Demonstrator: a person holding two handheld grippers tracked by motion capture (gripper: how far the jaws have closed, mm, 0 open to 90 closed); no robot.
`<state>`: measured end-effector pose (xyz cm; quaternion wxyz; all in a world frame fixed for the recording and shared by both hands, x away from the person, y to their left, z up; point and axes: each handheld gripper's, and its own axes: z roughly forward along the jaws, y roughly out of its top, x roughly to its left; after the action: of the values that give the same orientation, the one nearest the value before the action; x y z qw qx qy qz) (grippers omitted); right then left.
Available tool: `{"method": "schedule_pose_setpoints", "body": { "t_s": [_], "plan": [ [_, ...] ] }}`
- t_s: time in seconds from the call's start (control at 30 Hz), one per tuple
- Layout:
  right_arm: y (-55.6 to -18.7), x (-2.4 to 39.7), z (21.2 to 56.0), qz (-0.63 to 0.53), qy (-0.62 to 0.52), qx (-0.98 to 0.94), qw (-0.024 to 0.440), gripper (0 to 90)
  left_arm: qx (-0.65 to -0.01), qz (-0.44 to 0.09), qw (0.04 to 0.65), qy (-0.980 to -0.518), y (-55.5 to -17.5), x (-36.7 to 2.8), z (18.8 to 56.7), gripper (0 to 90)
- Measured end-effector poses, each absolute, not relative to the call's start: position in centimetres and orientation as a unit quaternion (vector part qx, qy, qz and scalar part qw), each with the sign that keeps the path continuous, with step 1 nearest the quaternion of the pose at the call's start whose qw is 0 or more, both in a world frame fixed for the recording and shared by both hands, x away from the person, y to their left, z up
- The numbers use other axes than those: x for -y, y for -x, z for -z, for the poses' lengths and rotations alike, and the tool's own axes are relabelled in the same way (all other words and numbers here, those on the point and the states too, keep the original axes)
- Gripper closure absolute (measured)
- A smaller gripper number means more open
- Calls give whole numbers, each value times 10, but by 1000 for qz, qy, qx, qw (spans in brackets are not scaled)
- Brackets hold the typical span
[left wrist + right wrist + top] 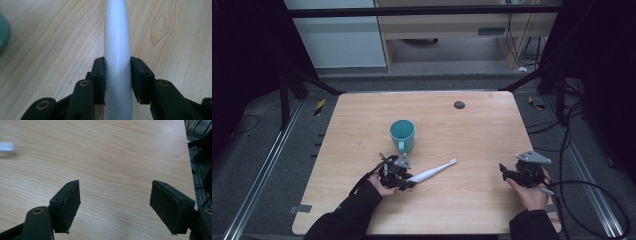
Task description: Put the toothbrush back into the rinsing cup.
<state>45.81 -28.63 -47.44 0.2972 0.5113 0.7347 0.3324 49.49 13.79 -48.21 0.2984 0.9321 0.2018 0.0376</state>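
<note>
High view: the left gripper (408, 181) sat low over the wooden table (362, 125), its jaws clamped on the thick end of a white toothbrush (432, 173). The toothbrush ran away from that gripper, forward and toward the right gripper (504, 171), bristle end farthest out. A teal mug (402, 135) stood just ahead of the left gripper, handle turned toward it. The right gripper rested well apart from the toothbrush, near the table's edge, holding nothing.

Left gripper view: both pads (99, 80) pressed against the white handle (117, 75), which rose straight up between them. A sliver of the mug (3, 32) showed off to the left.

Right gripper view: jaws spread wide over bare wood, nothing between them. The bristle head (7, 146) lay far ahead and left.
</note>
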Motion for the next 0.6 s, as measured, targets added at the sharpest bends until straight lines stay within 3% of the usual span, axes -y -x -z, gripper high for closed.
{"method": "schedule_pose_setpoints", "body": {
  "t_s": [0.4, 0.6],
  "plan": [
    [-458, 286, 474, -331, -512, -734, 297, 242, -205, -51, 293, -932, -499, -131, 472, 521],
    [-459, 286, 475, -331, -513, -735, 296, 242, -211, -50, 280, -935, -508, -120, 470, 511]
  ]
}}
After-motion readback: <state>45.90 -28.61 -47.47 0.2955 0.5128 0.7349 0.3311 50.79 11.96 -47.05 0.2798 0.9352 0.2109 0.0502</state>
